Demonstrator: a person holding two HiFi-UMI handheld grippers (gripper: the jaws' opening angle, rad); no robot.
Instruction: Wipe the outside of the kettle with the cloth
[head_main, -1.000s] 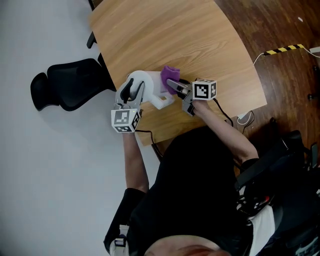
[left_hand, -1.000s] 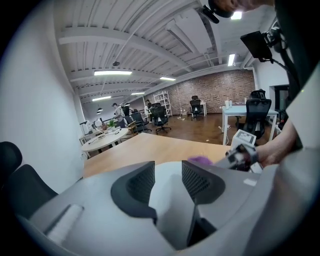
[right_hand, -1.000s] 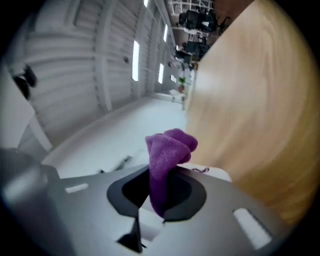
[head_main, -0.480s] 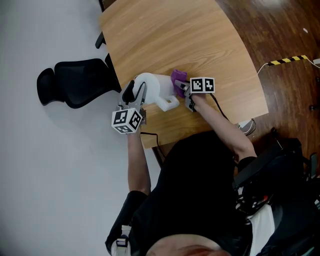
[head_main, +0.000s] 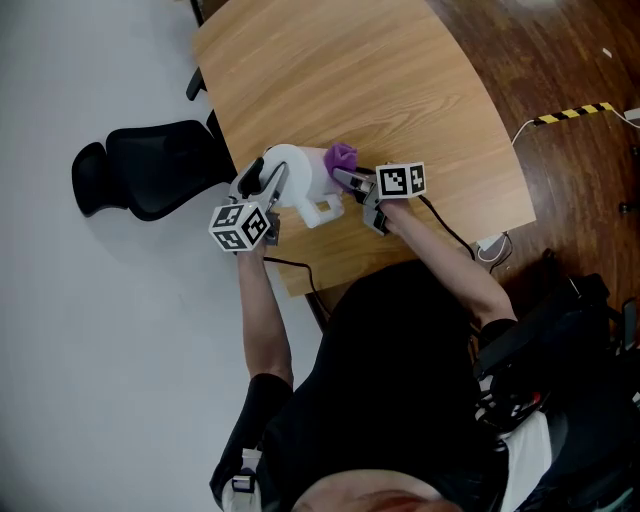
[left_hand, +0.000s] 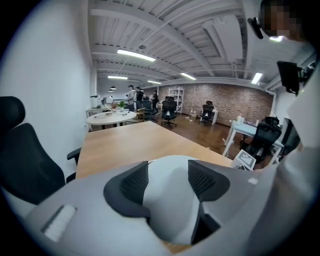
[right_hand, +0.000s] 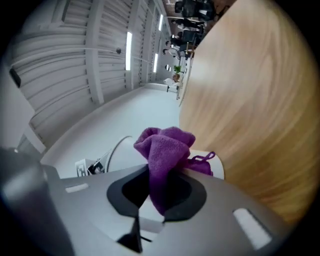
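The left gripper (left_hand: 169, 182) is straddling the white kettle (head_main: 300, 176): its jaws have just been opening and are now standing partly apart, with the kettle's rounded body between them and not clamped. The right gripper (right_hand: 157, 192) is pinching the purple cloth (right_hand: 167, 147) tight and holding it against the kettle's side. The kettle is sitting on the wooden table (head_main: 380, 90), near the corner closest to the person.

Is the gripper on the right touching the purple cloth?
Touching. The right gripper view shows the purple cloth pinched between the jaws of the right gripper, with its bunched end sticking out beyond them.
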